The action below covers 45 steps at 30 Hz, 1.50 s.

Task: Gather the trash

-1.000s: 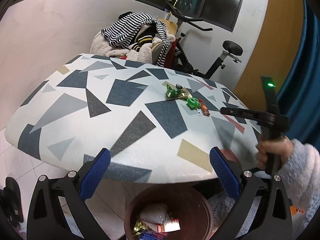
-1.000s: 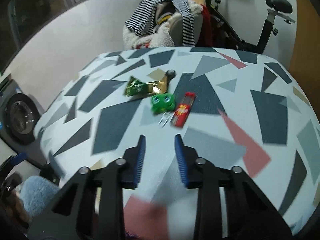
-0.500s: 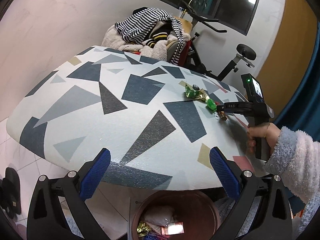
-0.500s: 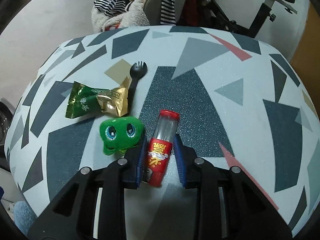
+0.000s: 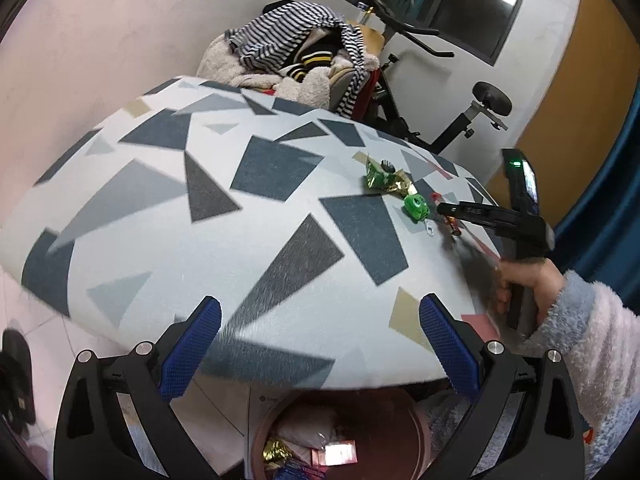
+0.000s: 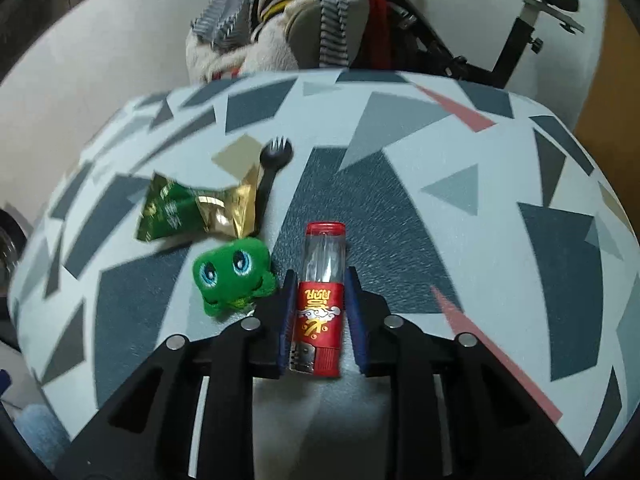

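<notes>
A red and clear lighter (image 6: pixel 320 300) lies on the patterned table (image 6: pixel 460 220). My right gripper (image 6: pixel 319 308) straddles it, blue pads close on both sides with small gaps showing. A green plush toy (image 6: pixel 234 274), a green-gold wrapper (image 6: pixel 192 210) and a black plastic spork (image 6: pixel 270 168) lie just left of it. In the left wrist view the same pile (image 5: pixel 400 192) sits at the table's right, with the right gripper (image 5: pixel 452 214) at it. My left gripper (image 5: pixel 320 344) is open and empty over the near table edge, above a brown bin (image 5: pixel 416 436) holding wrappers.
A chair piled with striped and fleecy clothes (image 5: pixel 296 60) stands behind the table. An exercise bike (image 5: pixel 440 92) is at the back right. A washing machine edge (image 6: pixel 8 240) shows at far left.
My right gripper has moved forward over the table until its fingers straddle the lighter. My left gripper has shifted slightly and stays open above the bin.
</notes>
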Available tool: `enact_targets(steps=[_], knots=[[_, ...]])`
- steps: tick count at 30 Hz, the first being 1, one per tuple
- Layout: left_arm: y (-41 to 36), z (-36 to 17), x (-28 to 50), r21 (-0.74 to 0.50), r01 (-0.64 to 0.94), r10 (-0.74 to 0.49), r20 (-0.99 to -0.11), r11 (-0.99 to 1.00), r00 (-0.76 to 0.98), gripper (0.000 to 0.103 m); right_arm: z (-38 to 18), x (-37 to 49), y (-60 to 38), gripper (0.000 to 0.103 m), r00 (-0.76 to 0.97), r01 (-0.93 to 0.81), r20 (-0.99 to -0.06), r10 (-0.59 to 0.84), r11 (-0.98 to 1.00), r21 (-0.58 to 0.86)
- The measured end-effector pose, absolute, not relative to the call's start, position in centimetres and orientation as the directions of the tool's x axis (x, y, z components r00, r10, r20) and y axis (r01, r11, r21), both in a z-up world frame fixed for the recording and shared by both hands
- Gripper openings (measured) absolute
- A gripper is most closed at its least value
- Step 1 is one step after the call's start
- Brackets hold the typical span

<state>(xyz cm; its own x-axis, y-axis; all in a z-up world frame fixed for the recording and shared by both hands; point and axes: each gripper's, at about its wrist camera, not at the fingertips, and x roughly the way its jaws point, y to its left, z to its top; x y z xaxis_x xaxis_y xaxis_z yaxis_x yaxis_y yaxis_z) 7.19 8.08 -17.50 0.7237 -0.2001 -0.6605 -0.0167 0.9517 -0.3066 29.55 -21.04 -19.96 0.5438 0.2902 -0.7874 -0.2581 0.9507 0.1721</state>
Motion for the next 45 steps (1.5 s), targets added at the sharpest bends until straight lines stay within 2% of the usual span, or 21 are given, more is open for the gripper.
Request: enact_targets(steps=[3, 4, 9, 12, 13, 16, 22, 24, 25, 26, 27, 30, 36, 45], knots=[[8.1, -16.8, 9.7, -0.353, 0.019, -0.257, -0.644, 0.935, 0.720, 0.094, -18.4, 28.5, -22.2, 0.027, 0.580, -0.270, -0.748, 0.323, 0.942, 0.198], [8.0, -16.7, 10.5, -0.372, 0.030, -0.279, -0.638, 0.928, 0.718, 0.089, -17.8, 27.7, -23.0, 0.027, 0.598, -0.272, -0.730, 0.331, 0.940, 0.203], [6.4, -16.2, 17.0, -0.457, 0.099, -0.393, -0.612, 0.884, 0.686, 0.087, -17.5, 25.5, -24.9, 0.027, 0.619, -0.245, -0.709, 0.338, 0.941, 0.235], [5.4, -17.2, 22.3, -0.541, 0.076, -0.456, -0.615, 0.837, 0.643, 0.078, -17.0, 24.5, -26.0, 0.027, 0.620, -0.226, -0.704, 0.346, 0.938, 0.262], [5.1, -17.5, 23.6, -0.558, 0.058, -0.462, -0.620, 0.828, 0.634, 0.073, -17.0, 24.1, -26.3, 0.027, 0.620, -0.222, -0.703, 0.347, 0.938, 0.267], [4.5, -18.8, 27.7, -0.574, -0.008, -0.449, -0.649, 0.819, 0.614, 0.068, -16.8, 22.7, -27.1, 0.027, 0.622, -0.219, -0.699, 0.353, 0.935, 0.278], [2.7, -20.1, 32.9, -0.550, -0.032, -0.424, -0.678, 0.835, 0.600, 0.065, -17.2, 21.1, -28.6, 0.026, 0.619, -0.196, -0.695, 0.366, 0.929, 0.315], [2.3, -20.7, 33.9, -0.534, -0.047, -0.408, -0.696, 0.844, 0.591, 0.059, -17.3, 20.6, -28.9, 0.027, 0.618, -0.191, -0.696, 0.367, 0.928, 0.320], [2.1, -21.1, 34.4, -0.522, -0.059, -0.397, -0.711, 0.851, 0.580, 0.047, -17.3, 20.5, -29.0, 0.027, 0.617, -0.191, -0.697, 0.366, 0.928, 0.319], [2.0, -21.5, 34.5, -0.501, -0.073, -0.376, -0.730, 0.862, 0.570, 0.021, -17.3, 20.1, -29.1, 0.027, 0.616, -0.192, -0.698, 0.366, 0.929, 0.317], [2.0, -21.9, 34.8, -0.464, -0.102, -0.337, -0.762, 0.880, 0.553, 0.011, -17.4, 19.9, -29.1, 0.026, 0.615, -0.194, -0.699, 0.366, 0.929, 0.316], [2.6, -21.6, 34.0, -0.469, -0.111, -0.326, -0.748, 0.876, 0.578, 0.009, -17.2, 19.2, -29.4, 0.026, 0.613, -0.195, -0.698, 0.370, 0.927, 0.321], [3.1, -17.4, 30.9, -0.408, 0.020, -0.330, -0.708, 0.913, 0.625, 0.008, -16.6, 18.2, -29.5, 0.026, 0.620, -0.191, -0.677, 0.397, 0.913, 0.360], [3.3, -11.4, 21.2, -0.247, 0.215, -0.327, -0.669, 0.945, 0.667, 0.008, -14.2, 15.8, -27.8, 0.026, 0.641, -0.254, -0.644, 0.418, 0.907, 0.337]])
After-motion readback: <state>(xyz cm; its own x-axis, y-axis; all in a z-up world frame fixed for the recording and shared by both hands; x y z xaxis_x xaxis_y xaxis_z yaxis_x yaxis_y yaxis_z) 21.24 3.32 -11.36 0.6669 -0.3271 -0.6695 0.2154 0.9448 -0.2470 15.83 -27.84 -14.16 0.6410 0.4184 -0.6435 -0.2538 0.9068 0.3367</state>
